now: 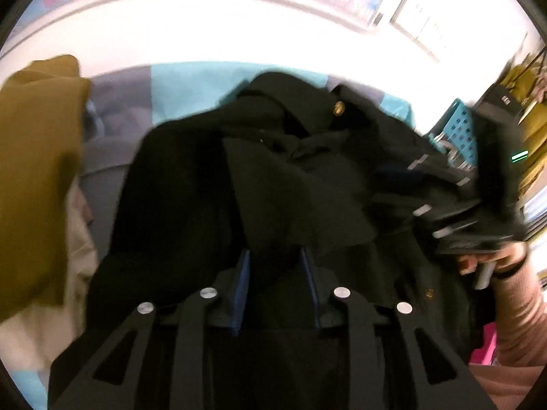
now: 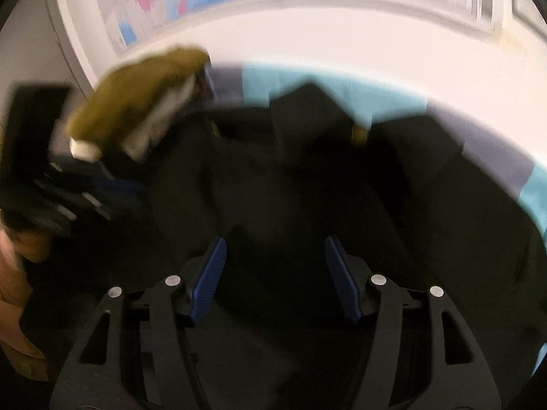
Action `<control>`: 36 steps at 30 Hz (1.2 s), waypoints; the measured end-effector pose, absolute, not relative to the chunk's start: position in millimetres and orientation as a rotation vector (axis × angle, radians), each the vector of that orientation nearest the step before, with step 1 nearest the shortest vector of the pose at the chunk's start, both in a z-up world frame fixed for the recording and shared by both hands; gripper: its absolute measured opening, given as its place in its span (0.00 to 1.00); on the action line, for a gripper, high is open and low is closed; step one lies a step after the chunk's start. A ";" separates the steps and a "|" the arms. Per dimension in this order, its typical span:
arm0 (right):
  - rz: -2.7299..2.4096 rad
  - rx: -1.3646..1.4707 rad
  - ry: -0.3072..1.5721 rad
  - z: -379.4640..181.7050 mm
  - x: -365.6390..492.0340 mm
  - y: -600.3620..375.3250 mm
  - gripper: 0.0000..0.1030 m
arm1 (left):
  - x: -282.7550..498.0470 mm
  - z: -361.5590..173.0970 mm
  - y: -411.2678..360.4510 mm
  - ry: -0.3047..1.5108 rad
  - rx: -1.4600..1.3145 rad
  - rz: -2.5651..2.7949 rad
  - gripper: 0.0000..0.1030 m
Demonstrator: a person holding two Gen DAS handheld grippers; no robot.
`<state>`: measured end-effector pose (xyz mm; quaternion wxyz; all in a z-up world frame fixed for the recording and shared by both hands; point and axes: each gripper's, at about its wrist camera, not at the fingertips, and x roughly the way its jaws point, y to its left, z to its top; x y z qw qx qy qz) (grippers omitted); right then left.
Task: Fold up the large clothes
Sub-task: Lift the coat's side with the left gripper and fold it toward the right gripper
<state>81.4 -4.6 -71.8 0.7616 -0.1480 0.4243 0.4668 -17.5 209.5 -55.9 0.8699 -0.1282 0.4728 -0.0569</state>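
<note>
A large black coat (image 1: 212, 184) with a gold button (image 1: 339, 107) lies crumpled on the blue and grey bed cover (image 1: 191, 78). My left gripper (image 1: 276, 256) has its blue pads a narrow gap apart with a fold of the coat between them. The right gripper (image 1: 444, 198) shows at the right of this view, low over the coat. In the right wrist view the coat (image 2: 307, 177) fills the middle, and my right gripper (image 2: 275, 242) is open just above it, holding nothing. The left gripper (image 2: 78, 198) is at the left there, blurred.
A mustard garment (image 1: 37, 171) over a cream one (image 1: 78, 239) lies at the coat's left, also in the right wrist view (image 2: 136, 102). A teal perforated basket (image 1: 461, 126) stands at the right. A white wall (image 2: 307, 27) with a colourful map is behind.
</note>
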 end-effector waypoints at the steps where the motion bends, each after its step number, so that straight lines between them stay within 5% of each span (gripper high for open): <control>1: 1.013 -0.320 0.918 -72.1 78.6 -6.0 0.58 | -29.9 -47.0 213.0 0.964 -0.274 -0.130 0.35; 3: 1.025 -0.285 0.897 -61.4 71.6 -13.5 0.59 | -55.9 -28.3 218.3 0.888 -0.242 -0.114 0.53; 9: 1.228 -0.199 0.793 -19.9 11.8 -14.5 0.70 | -127.8 7.0 247.5 0.783 -0.147 0.047 0.65; 24: 1.587 -0.379 0.967 -68.1 -139.6 135.4 0.81 | -176.4 -31.3 291.3 0.824 -0.272 0.113 0.67; 26: 1.595 -0.350 0.999 -72.0 -138.3 143.8 0.59 | -178.9 -32.1 293.7 0.820 -0.278 0.106 0.67; 27: 1.618 -0.340 0.992 -69.4 -139.2 145.4 0.35 | -181.0 -31.9 294.2 0.817 -0.281 0.103 0.67; 29: 1.646 -0.295 0.972 -56.6 -134.8 141.0 0.07 | -184.8 -29.2 298.2 0.799 -0.288 0.096 0.67; 36: 1.690 -0.043 0.864 31.4 -91.5 95.0 0.04 | -200.9 4.8 302.2 0.669 -0.298 0.013 0.75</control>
